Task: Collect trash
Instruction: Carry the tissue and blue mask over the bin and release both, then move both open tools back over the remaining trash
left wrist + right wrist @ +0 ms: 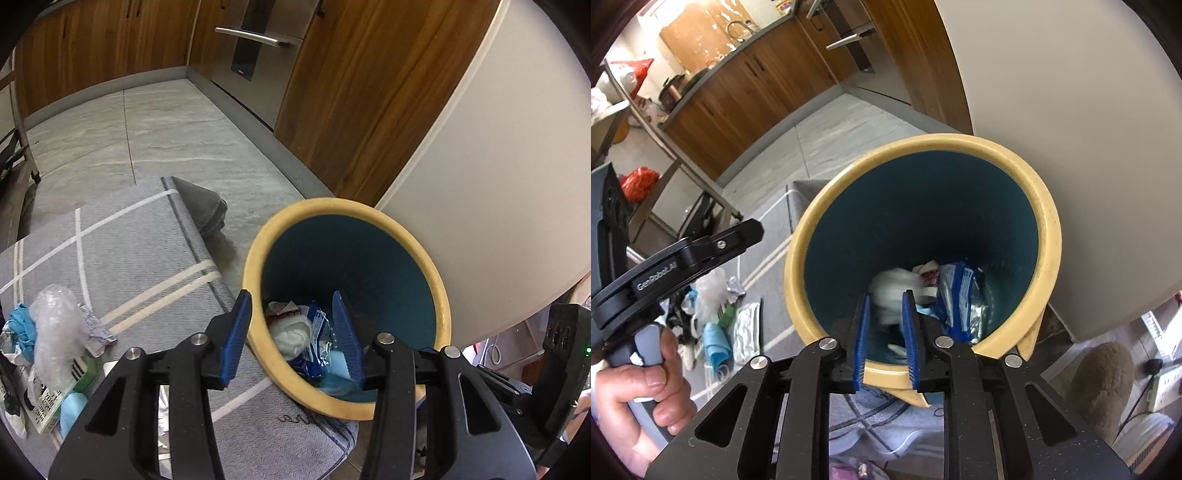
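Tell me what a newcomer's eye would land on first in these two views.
First, the bin with its cream rim and dark teal inside, filling the middle of both views beside a pale wall, with a white wad and a blue wrapper at its bottom. Next, the blue-padded left gripper and right gripper, both poised over its near rim. Then the trash pile left on the grey striped rug.

We read "GenRobot.AI" in pale letters along the black body of the left gripper (740,236), seen from the right wrist view; cursive stitching on the grey mat (147,258) and print on the green box (79,380) stay illegible
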Demonstrator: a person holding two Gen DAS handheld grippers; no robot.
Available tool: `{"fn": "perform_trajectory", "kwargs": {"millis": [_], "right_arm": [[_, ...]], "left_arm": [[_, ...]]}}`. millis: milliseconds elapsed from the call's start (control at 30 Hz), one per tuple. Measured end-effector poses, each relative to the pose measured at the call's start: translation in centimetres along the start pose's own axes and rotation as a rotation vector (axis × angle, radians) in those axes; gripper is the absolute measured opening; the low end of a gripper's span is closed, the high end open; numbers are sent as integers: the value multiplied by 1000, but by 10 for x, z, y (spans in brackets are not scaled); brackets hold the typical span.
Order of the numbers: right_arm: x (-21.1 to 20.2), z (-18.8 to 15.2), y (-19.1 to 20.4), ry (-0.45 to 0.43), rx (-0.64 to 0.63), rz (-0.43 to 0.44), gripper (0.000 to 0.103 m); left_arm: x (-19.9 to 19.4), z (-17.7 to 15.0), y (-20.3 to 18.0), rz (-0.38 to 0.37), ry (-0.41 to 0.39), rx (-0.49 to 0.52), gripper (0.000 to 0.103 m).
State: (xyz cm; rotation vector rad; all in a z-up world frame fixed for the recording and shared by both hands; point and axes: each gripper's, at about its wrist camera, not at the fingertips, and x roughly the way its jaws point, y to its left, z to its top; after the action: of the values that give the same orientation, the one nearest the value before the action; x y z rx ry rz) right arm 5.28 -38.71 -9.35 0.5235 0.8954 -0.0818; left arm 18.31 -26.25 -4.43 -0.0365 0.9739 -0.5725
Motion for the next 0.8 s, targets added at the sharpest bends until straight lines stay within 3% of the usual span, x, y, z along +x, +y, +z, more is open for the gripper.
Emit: {"fn": "perform_trajectory", "kwargs": {"millis": [233, 567, 800], "right_arm": [[-7, 2, 13, -23, -17, 22, 35], [-16, 2, 50, -43, -76, 58, 54], [-19, -1, 73, -47, -116, 82, 60]], "left_arm": [[-29, -4, 13, 21, -45, 7, 60], [-74, -15, 48, 76, -95, -10, 68], [-105, -25, 73, 106, -125, -43, 71]]}}
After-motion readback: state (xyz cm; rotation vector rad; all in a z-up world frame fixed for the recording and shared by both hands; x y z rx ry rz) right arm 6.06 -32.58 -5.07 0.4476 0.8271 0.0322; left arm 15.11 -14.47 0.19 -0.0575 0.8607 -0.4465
